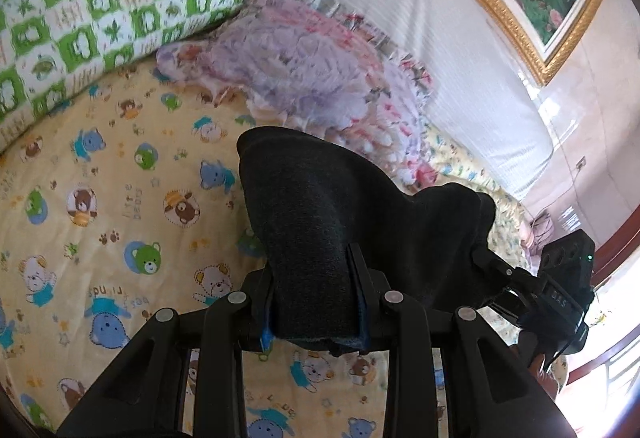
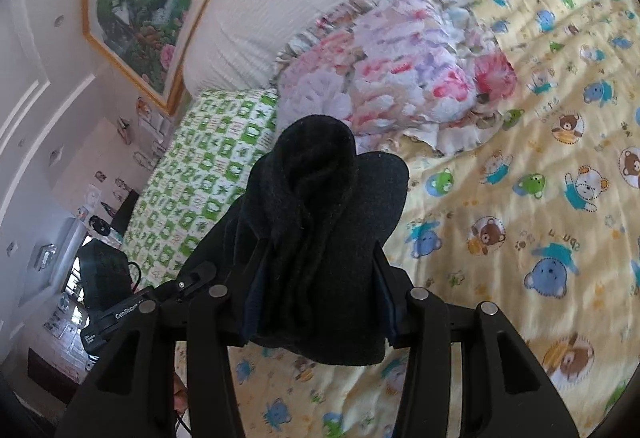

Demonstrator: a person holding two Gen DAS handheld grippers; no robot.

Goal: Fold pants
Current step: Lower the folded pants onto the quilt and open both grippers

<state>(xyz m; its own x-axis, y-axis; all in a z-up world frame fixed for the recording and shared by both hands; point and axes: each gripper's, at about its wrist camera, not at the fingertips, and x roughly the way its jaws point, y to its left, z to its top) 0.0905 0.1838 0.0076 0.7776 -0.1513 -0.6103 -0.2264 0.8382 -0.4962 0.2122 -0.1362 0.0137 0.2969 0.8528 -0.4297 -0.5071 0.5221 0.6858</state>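
Bedsheet [image 1: 100, 238] below, pants [image 1: 320, 230] pinched between grippers

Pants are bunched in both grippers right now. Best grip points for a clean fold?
Judgement: regrip at the flat hem or waistband corners, coming in from the outer sides. The left gripper and right gripper each clamp a thick wad of the dark pants, lifted above the bear-print sheet, so no edge is exposed; lay them flat first.

Left claw [image 1: 316, 294] clamped on dark fabric, right claw [image 2: 320, 294] likewise clamped, both raised side by side
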